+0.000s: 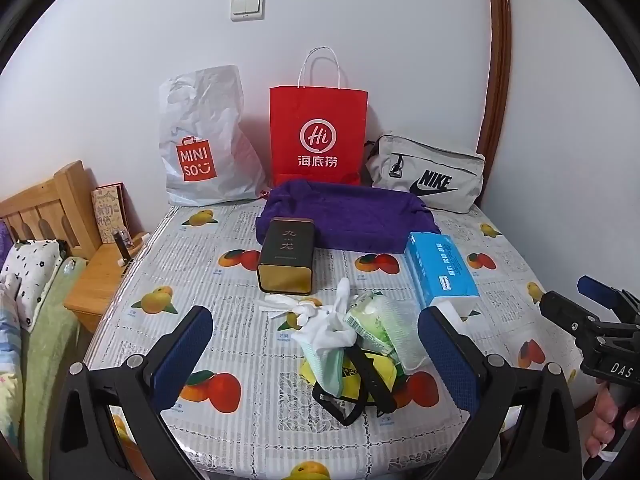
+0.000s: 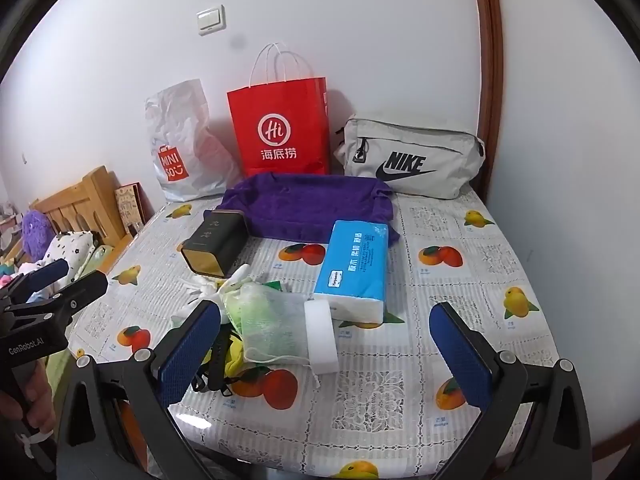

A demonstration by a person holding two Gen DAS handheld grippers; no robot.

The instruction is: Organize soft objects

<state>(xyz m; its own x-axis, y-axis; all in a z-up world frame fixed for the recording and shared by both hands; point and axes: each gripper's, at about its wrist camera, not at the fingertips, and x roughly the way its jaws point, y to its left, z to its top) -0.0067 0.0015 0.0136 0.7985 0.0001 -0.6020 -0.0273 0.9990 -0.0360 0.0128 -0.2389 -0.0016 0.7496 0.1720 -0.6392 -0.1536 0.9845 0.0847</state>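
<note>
A loose pile lies on the fruit-print tablecloth (image 1: 240, 280): white gloves (image 1: 332, 328), a green mesh pouch (image 1: 380, 328) and a yellow item with a black strap (image 1: 360, 384). My left gripper (image 1: 316, 320) hangs open just in front of this pile, touching nothing. In the right wrist view the green mesh pouch (image 2: 272, 324) and a white sponge block (image 2: 320, 332) sit ahead of my open right gripper (image 2: 326, 316). A blue tissue pack (image 2: 354, 264) lies behind the sponge. A folded purple towel (image 1: 348, 216) lies further back. Neither gripper holds anything.
A dark tin (image 1: 286, 256) lies on its side left of centre. Against the wall stand a white Miniso bag (image 1: 204, 140), a red paper bag (image 1: 318, 136) and a grey Nike pouch (image 1: 428, 176). A wooden bedhead (image 1: 48, 208) and bedding are at the left.
</note>
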